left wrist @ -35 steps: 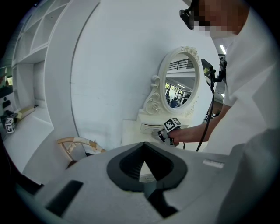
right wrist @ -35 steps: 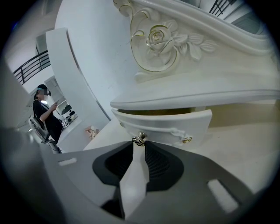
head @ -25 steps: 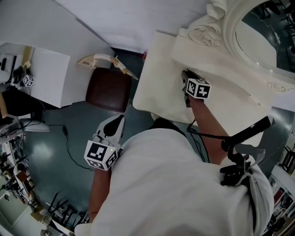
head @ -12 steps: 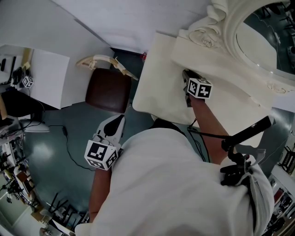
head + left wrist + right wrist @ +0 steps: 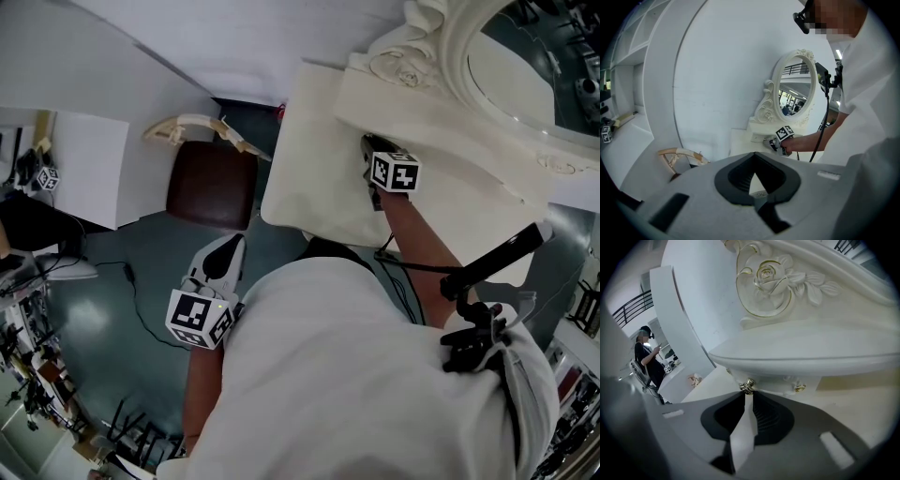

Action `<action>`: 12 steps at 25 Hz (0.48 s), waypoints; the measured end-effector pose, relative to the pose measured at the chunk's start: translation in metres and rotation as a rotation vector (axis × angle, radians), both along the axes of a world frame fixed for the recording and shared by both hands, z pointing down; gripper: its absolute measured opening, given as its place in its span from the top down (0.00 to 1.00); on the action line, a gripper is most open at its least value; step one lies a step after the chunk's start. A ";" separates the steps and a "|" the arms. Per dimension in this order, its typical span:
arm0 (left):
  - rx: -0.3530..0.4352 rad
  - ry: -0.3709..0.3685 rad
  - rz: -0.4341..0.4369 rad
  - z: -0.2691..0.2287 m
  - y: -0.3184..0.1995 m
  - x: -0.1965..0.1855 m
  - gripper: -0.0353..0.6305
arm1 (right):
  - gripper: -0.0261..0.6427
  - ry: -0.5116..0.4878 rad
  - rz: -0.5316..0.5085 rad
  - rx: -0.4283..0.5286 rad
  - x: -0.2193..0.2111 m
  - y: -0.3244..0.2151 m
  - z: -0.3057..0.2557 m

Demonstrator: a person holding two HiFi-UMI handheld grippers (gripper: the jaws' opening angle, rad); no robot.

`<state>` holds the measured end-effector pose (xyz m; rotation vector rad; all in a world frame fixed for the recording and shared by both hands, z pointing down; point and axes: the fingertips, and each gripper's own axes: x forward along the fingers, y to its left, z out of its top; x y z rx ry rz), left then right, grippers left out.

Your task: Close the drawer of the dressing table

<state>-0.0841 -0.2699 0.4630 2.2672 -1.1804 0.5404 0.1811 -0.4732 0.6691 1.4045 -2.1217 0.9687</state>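
Jaws just closing on knob (image 5: pixel 747 387), right gripper (image 5: pixel 746 393)

Setting: an indoor studio or lab set dressed as a bedroom corner. A cream dressing table (image 5: pixel 305 178) with an ornate oval mirror (image 5: pixel 525 89) and a brown-seated chair (image 5: pixel 211 186) stand against bare white partition walls (image 5: pixel 187 47). A loose cable (image 5: pixel 141 302) crosses the grey-green floor (image 5: pixel 103 328). A marker cube (image 5: pixel 45 178) sits by a white side table (image 5: pixel 84 169).

Smooth painted dressing table (image 5: pixel 319 169), knob (image 5: pixel 748 386) — shiny metal
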 end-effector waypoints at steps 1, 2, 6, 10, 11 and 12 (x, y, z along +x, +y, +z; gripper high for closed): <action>-0.001 0.001 -0.001 0.001 0.000 0.000 0.94 | 0.88 -0.001 0.001 -0.001 0.000 -0.001 0.000; -0.002 0.002 -0.001 0.002 0.001 0.000 0.94 | 0.88 -0.004 0.004 -0.005 0.000 0.000 0.002; 0.004 0.003 -0.001 0.005 0.001 0.004 0.94 | 0.88 -0.010 0.006 -0.030 0.003 -0.004 0.014; 0.009 0.004 -0.006 0.003 0.007 0.002 0.94 | 0.87 -0.007 0.007 -0.036 0.003 0.003 0.012; 0.010 0.005 -0.008 0.004 0.009 0.002 0.94 | 0.88 -0.006 0.008 -0.040 0.004 0.004 0.013; 0.010 0.005 -0.011 0.004 0.010 0.002 0.94 | 0.88 -0.008 0.010 -0.044 0.004 0.006 0.015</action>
